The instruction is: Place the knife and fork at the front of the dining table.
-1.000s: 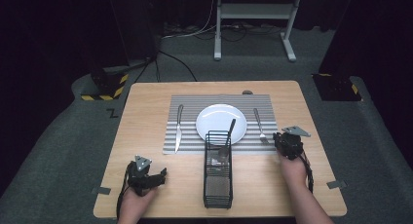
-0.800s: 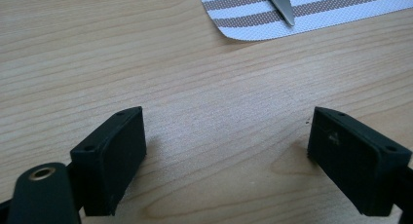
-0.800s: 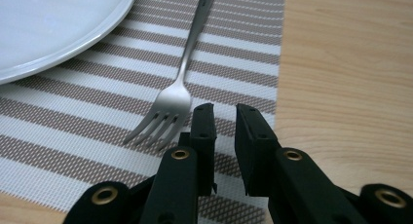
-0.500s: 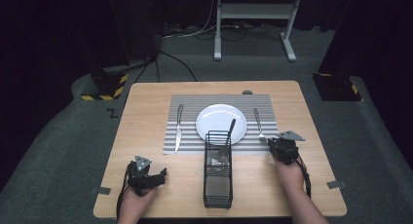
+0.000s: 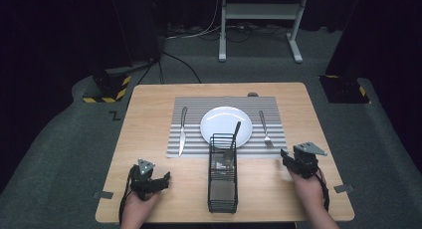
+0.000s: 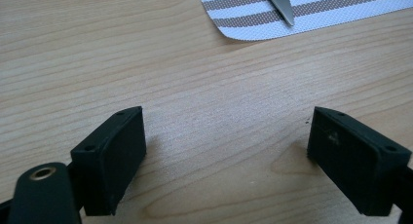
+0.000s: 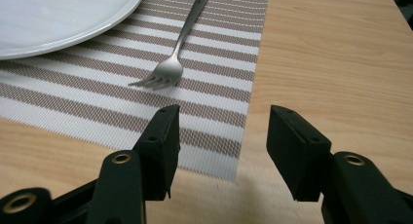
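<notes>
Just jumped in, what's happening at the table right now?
A place setting is being laid. The fork lies on the striped placemat right of the plate, the knife left. The right tool has just been opening, nothing between its jaws. The left tool rests open. A spoon stands in the wire caddy.
</notes>
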Demonstrator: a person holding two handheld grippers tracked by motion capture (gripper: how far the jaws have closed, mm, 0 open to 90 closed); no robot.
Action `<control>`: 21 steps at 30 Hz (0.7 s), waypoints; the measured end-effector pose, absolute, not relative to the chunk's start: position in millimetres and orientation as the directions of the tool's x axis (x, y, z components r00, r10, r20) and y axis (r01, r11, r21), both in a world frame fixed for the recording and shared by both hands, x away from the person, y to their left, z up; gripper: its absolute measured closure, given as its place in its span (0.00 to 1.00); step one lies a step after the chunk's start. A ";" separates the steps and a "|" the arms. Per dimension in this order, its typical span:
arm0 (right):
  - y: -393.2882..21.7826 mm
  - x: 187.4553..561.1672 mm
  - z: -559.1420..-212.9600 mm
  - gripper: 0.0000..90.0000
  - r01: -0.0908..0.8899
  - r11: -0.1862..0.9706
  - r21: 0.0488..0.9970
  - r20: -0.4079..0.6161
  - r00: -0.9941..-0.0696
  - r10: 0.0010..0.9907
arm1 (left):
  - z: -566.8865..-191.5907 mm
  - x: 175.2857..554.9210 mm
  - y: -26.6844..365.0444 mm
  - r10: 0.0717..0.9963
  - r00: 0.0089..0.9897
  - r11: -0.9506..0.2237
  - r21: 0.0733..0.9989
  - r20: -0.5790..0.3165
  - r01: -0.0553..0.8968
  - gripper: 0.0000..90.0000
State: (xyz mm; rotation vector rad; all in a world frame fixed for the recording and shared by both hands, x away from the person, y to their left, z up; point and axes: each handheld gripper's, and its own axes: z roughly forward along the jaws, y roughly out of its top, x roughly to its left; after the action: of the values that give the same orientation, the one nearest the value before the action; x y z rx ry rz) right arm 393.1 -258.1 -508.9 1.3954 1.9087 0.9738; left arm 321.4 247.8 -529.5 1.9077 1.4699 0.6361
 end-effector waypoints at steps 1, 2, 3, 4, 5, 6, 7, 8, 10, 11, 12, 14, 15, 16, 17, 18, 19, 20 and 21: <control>-260.3 389.1 -507.4 0.51 0.533 0.192 0.824 -0.033 -0.293 0.956 | -529.5 321.4 247.9 0.966 0.258 -0.170 0.734 -0.006 0.657 0.16; -261.2 386.0 -506.1 0.51 0.527 0.195 0.827 -0.038 -0.294 0.955 | -529.5 321.4 247.9 0.966 0.257 -0.171 0.734 -0.005 0.657 0.16; -261.7 382.6 -504.7 0.50 0.524 0.195 0.829 -0.038 -0.295 0.955 | -529.5 321.4 247.8 0.966 0.257 -0.170 0.734 -0.006 0.657 0.16; -262.4 379.5 -503.8 0.50 0.518 0.199 0.832 -0.044 -0.296 0.954 | -529.5 321.4 247.9 0.966 0.257 -0.171 0.734 -0.005 0.657 0.16; -262.2 376.6 -503.0 0.50 0.515 0.197 0.834 -0.040 -0.300 0.953 | -529.5 321.4 247.9 0.966 0.258 -0.170 0.734 -0.006 0.657 0.16; -260.9 373.9 -501.4 0.51 0.512 0.193 0.837 -0.033 -0.306 0.952 | -529.6 321.4 247.9 0.966 0.258 -0.171 0.734 -0.006 0.657 0.16; -259.3 372.0 -499.3 0.51 0.504 0.190 0.843 -0.027 -0.313 0.949 | -529.6 321.4 247.9 0.966 0.258 -0.170 0.735 -0.006 0.657 0.16; -255.4 370.0 -494.9 0.52 0.491 0.181 0.852 -0.015 -0.324 0.946 | -529.5 321.4 247.9 0.966 0.257 -0.171 0.734 -0.005 0.657 0.16; -240.2 366.1 -478.9 0.54 0.437 0.169 0.883 0.002 -0.362 0.932 | -529.6 321.4 247.8 0.966 0.257 -0.170 0.734 -0.006 0.657 0.16; -230.6 364.4 -470.4 0.54 0.407 0.167 0.898 0.002 -0.383 0.924 | -529.6 321.4 247.8 0.966 0.257 -0.170 0.735 -0.006 0.657 0.16; -220.0 362.8 -461.9 0.55 0.376 0.165 0.912 0.001 -0.404 0.915 | -529.6 321.4 247.8 0.966 0.257 -0.171 0.735 -0.006 0.657 0.16; -198.3 360.4 -446.0 0.57 0.317 0.164 0.934 -0.006 -0.446 0.895 | -529.6 321.4 247.8 0.966 0.257 -0.170 0.734 -0.006 0.657 0.16; -187.5 359.3 -439.3 0.57 0.290 0.160 0.944 -0.008 -0.463 0.886 | -529.6 321.4 247.8 0.966 0.257 -0.170 0.734 -0.006 0.657 0.16; -177.4 358.2 -433.4 0.58 0.269 0.153 0.951 -0.006 -0.479 0.878 | -529.6 321.4 247.8 0.966 0.257 -0.170 0.734 -0.006 0.657 0.16; -168.2 357.3 -428.8 0.59 0.248 0.150 0.957 -0.007 -0.496 0.869 | -529.6 321.3 247.8 0.966 0.257 -0.170 0.735 -0.006 0.657 0.16; -159.4 357.1 -425.1 0.59 0.231 0.154 0.961 -0.017 -0.507 0.862 | -529.5 321.3 247.8 0.966 0.257 -0.170 0.734 -0.006 0.657 0.16; -153.1 356.8 -422.9 0.59 0.221 0.154 0.963 -0.020 -0.513 0.858 | -529.5 321.2 247.9 0.966 0.258 -0.172 0.734 -0.005 0.657 0.16; -144.0 357.1 -420.1 0.60 0.205 0.158 0.966 -0.028 -0.526 0.850 | -529.5 321.1 247.9 0.966 0.258 -0.171 0.734 -0.005 0.657 0.16; -136.1 358.0 -418.2 0.60 0.196 0.160 0.967 -0.031 -0.535 0.844 | -529.5 321.0 247.9 0.966 0.259 -0.172 0.734 -0.005 0.657 0.16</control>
State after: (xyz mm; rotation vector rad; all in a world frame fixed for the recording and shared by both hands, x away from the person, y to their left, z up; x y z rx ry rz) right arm 358.0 -136.1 -418.2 0.9872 1.8465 1.4037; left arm 321.0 247.9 -529.5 1.9091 1.4687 0.6363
